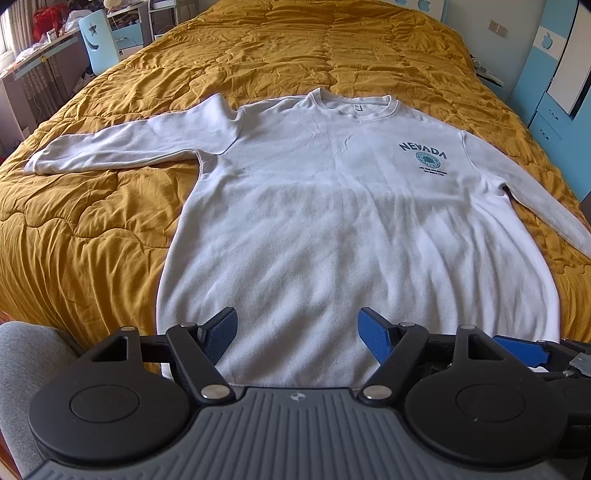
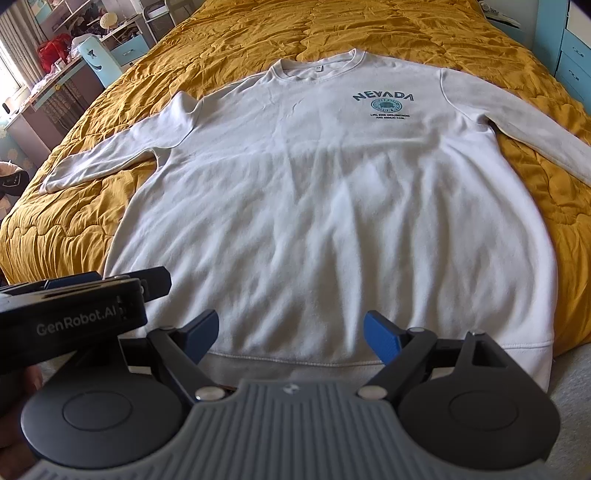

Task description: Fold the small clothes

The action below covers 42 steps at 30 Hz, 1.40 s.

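A white long-sleeved sweatshirt (image 1: 332, 206) with a dark "NEVADA" print (image 1: 423, 151) lies flat and face up on the bed, both sleeves spread outward. The same sweatshirt (image 2: 325, 206) fills the right wrist view, its hem nearest me. My left gripper (image 1: 297, 328) hovers open over the hem, nothing between its blue pads. My right gripper (image 2: 290, 330) is also open above the hem, holding nothing. The left gripper's body (image 2: 74, 306) shows at the left of the right wrist view, close beside the right one.
A mustard quilted bedspread (image 1: 295, 48) covers the bed (image 2: 369, 26). A cluttered desk and a light blue chair (image 1: 98, 40) stand at the far left. Blue and white cabinets (image 1: 554, 74) line the right wall. A grey cushion (image 1: 22, 354) sits at the near left.
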Tool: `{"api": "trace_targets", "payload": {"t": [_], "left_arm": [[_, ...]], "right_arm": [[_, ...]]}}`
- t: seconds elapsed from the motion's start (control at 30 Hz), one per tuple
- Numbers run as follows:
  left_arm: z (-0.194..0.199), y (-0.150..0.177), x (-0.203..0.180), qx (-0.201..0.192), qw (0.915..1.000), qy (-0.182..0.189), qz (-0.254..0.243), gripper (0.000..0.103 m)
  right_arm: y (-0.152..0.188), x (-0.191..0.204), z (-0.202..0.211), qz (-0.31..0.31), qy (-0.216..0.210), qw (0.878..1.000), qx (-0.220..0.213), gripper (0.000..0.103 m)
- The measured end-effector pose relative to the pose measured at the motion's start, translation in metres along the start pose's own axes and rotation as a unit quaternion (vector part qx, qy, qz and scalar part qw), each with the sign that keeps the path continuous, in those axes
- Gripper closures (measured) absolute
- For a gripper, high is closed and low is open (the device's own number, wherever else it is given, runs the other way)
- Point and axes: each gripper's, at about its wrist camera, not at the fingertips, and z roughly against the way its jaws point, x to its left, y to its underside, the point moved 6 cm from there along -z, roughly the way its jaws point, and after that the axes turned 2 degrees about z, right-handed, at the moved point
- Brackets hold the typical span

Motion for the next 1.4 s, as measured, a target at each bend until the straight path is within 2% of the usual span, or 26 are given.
{"api": "trace_targets", "payload": {"t": [0.33, 0.57, 0.7, 0.77, 0.8, 0.83, 0.93, 1.0, 1.07, 1.13, 1.2, 1.27, 1.3, 1.37, 1.4], "left_arm": [[-0.004, 0.000, 0.007, 0.008, 0.9999, 0.008, 0.006, 0.016], [0.008, -0.011, 0.016, -0.059, 0.9948, 0.083, 0.007, 0.016], [0.008, -0.032, 0.045, -0.071, 0.9888, 0.126, 0.035, 0.016], [0.006, -0.044, 0.071, -0.086, 0.9825, 0.150, 0.070, 0.017], [0.006, -0.051, 0.088, -0.101, 0.9793, 0.148, 0.094, 0.017], [0.005, -0.057, 0.104, -0.114, 0.9771, 0.137, 0.116, 0.017], [0.000, -0.075, 0.167, -0.163, 0.9682, 0.059, 0.181, 0.018], [-0.007, -0.089, 0.218, -0.193, 0.9549, 0.009, 0.226, 0.018], [-0.018, -0.100, 0.266, -0.210, 0.9402, -0.012, 0.268, 0.018], [-0.033, -0.112, 0.311, -0.207, 0.9298, -0.027, 0.303, 0.018], [-0.045, -0.119, 0.350, -0.194, 0.9202, -0.060, 0.335, 0.019], [-0.054, -0.126, 0.383, -0.203, 0.9035, -0.096, 0.365, 0.020], [-0.061, -0.131, 0.398, -0.202, 0.8988, -0.102, 0.375, 0.020], [-0.081, -0.141, 0.423, -0.187, 0.8958, -0.089, 0.393, 0.021], [-0.093, -0.142, 0.434, -0.176, 0.8906, -0.079, 0.412, 0.022]], "right_arm": [[0.000, 0.002, -0.006, -0.005, -0.006, 1.000, 0.007, 0.021], [-0.006, 0.006, -0.009, -0.003, -0.012, 1.000, 0.001, 0.021], [-0.012, 0.011, -0.014, 0.000, -0.010, 1.000, 0.000, 0.021], [-0.013, 0.014, -0.018, 0.003, -0.009, 1.000, 0.003, 0.021], [-0.015, 0.015, -0.020, 0.006, -0.006, 1.000, 0.004, 0.021], [-0.016, 0.017, -0.022, 0.008, -0.004, 1.000, 0.005, 0.021], [-0.025, 0.024, -0.027, 0.014, -0.005, 1.000, -0.002, 0.021], [-0.032, 0.030, -0.028, 0.018, -0.007, 1.000, -0.011, 0.021], [-0.036, 0.033, -0.032, 0.019, -0.007, 1.000, -0.015, 0.021], [-0.038, 0.035, -0.039, 0.015, -0.006, 1.000, -0.008, 0.021], [-0.038, 0.035, -0.047, 0.013, -0.004, 1.000, 0.004, 0.021], [-0.036, 0.038, -0.054, 0.022, 0.007, 1.000, 0.015, 0.021], [-0.036, 0.039, -0.056, 0.029, 0.014, 0.999, 0.016, 0.021], [-0.035, 0.042, -0.062, 0.045, 0.037, 0.998, 0.018, 0.021], [-0.036, 0.042, -0.065, 0.045, 0.041, 0.998, 0.023, 0.021]]}}
